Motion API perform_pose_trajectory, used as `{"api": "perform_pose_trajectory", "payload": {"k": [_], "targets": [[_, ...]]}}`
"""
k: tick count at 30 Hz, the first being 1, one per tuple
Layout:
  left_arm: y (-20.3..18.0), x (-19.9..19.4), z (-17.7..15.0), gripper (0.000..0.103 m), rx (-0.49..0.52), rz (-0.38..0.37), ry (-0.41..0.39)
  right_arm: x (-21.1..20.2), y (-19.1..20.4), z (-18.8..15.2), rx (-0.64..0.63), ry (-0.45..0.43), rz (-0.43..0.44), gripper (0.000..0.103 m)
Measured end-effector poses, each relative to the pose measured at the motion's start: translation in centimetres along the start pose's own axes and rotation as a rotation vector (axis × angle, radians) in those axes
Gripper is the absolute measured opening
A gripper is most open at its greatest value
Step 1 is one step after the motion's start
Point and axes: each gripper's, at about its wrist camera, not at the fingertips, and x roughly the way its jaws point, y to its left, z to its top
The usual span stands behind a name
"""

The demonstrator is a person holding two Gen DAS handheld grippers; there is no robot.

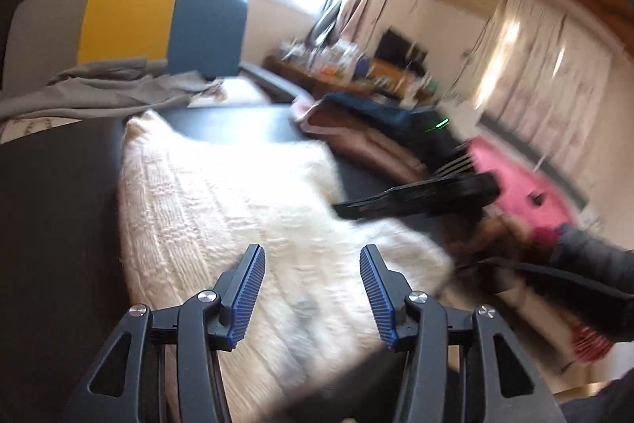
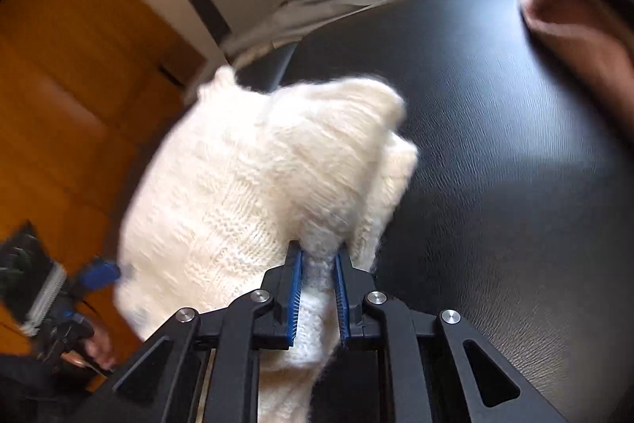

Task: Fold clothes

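Note:
A white knitted sweater [image 1: 237,201] lies on a black leather surface [image 1: 51,224]. My left gripper [image 1: 313,252] is open and empty just above the near part of the sweater. My right gripper [image 2: 319,248] is shut on a fold of the sweater [image 2: 253,177] and holds it lifted over the black surface [image 2: 495,145]. The right gripper also shows blurred at the right of the left wrist view [image 1: 416,201]. The left gripper shows blurred at the lower left of the right wrist view [image 2: 99,276].
A grey garment [image 1: 103,90] lies at the far edge by a grey, yellow and blue headboard [image 1: 126,22]. Brown and dark blue clothes [image 1: 368,129] are piled at the right. A cluttered desk [image 1: 348,66] stands under the window. An orange wooden door [image 2: 71,86] is at the left.

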Motion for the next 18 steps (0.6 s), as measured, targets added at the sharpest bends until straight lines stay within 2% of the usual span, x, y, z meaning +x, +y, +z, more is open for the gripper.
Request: {"api": "perform_pose_trajectory", "payload": {"k": [2, 5, 7, 9, 10, 11, 12, 14, 18], "targets": [[-1.7, 0.9, 0.0, 0.051, 0.02, -0.015, 0.011, 0.0, -0.8, -0.1, 0.021, -0.009, 0.039, 0.015], [-5.8, 3.3, -0.7, 0.051, 0.154, -0.015, 0.083, 0.1, -1.5, -0.1, 0.024, -0.009, 0.066, 0.015], [-7.6, 5.9, -2.0, 0.051, 0.226, -0.003, 0.17, 0.2, -1.9, -0.1, 0.027, -0.013, 0.084, 0.016], [-8.7, 6.9, -2.9, 0.051, 0.275, 0.045, 0.163, 0.2, -2.7, 0.0, 0.039, -0.022, 0.095, 0.02], [-9.2, 7.1, -3.1, 0.051, 0.291, 0.058, 0.155, -0.2, -2.9, 0.0, 0.041, -0.024, 0.077, 0.025], [-9.4, 7.1, -3.0, 0.051, 0.302, 0.067, 0.153, -0.6, -3.0, -0.1, 0.043, -0.026, 0.058, 0.042], [-9.6, 7.1, -3.0, 0.051, 0.313, 0.076, 0.152, -1.0, -3.2, -0.1, 0.044, -0.028, 0.04, 0.048], [-9.6, 6.7, -2.9, 0.051, 0.316, 0.079, 0.149, -2.0, -3.0, 0.0, 0.035, -0.035, 0.007, 0.048], [-9.9, 4.8, -2.6, 0.052, 0.324, 0.085, 0.114, -5.5, 0.4, 1.0, -0.104, -0.092, -0.111, 0.048]]}}
